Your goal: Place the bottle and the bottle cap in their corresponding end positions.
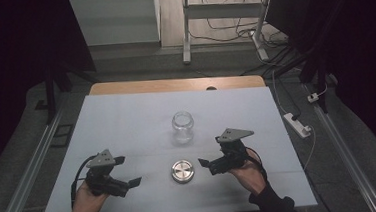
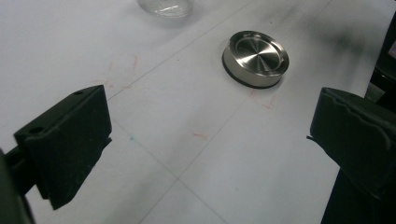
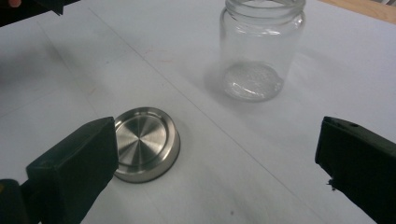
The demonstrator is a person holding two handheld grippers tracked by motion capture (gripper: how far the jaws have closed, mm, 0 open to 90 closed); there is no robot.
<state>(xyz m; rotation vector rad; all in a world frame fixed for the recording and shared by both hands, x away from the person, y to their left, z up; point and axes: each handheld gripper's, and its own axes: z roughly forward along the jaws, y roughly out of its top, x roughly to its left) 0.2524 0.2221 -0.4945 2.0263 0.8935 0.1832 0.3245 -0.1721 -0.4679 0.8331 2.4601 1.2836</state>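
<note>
High view: a glass jar [image 1: 183,127] stands upright mid-counter [image 1: 127,120], its steel lid [image 1: 182,170] lying flat just in front, between the left claw [image 1: 129,171] and right claw [image 1: 207,156], both spread wide and empty.

A clear glass jar [image 1: 183,127] stood upright and open-mouthed near the middle of the white counter [image 1: 127,120], empty, its thick base showing through the walls in the right gripper view [image 3: 261,51]. A round brushed-metal lid [image 1: 182,170] lay flat on the counter at the jar's six o'clock — apart from it, not touching — with its concentric-ringed face up and a dark rim at its bottom edge, seen in the left gripper view [image 2: 256,58]. In the right gripper view the lid [image 3: 145,142] lay at about seven o'clock of the jar.
</note>
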